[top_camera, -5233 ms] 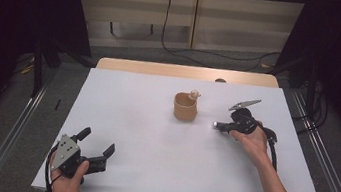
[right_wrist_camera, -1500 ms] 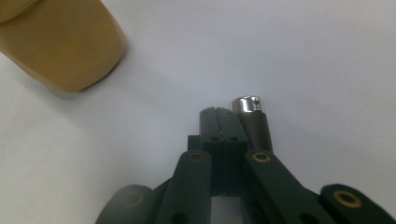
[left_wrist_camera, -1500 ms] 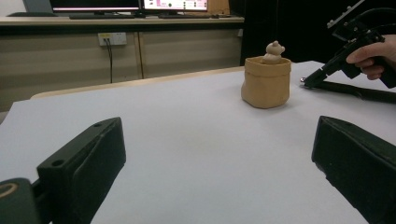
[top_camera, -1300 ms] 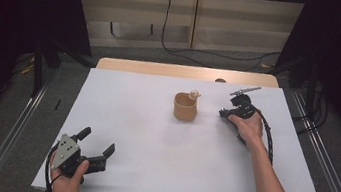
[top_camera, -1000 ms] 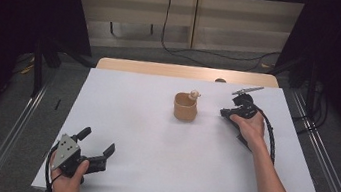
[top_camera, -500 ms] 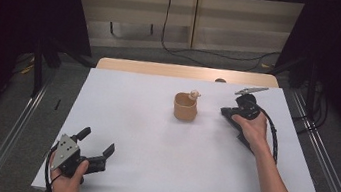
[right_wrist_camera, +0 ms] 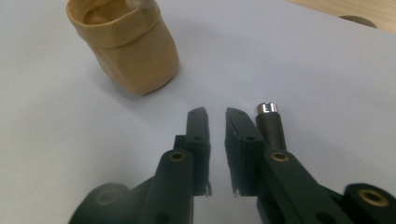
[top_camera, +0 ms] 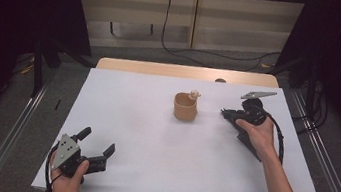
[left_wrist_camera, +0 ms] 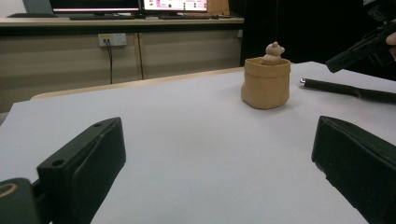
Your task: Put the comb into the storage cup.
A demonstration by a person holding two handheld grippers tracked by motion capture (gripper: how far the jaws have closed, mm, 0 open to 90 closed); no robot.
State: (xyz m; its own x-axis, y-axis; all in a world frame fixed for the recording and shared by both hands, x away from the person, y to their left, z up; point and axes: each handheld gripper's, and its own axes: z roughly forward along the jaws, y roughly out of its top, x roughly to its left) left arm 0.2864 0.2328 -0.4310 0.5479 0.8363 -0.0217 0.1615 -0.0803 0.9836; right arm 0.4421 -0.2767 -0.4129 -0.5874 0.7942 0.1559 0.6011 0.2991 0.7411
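A tan pouch-like cup with a small bear figure at its rim stands mid-table. My right gripper hovers just right of it, pointing towards it. Its jaws have just been opening and stand a narrow gap apart with nothing between them. A black pen-like rod with a silver tip lies on the table beside the right jaw, apart from the pads. My left gripper rests wide open near the front left edge, aimed at the cup.
The white table top lies over a wooden table. Cables trail from the grippers. Metal rails run along both sides. Monitors stand on a counter beyond the far edge.
My right hand has drifted a little to the right and up. The left gripper has stayed put.
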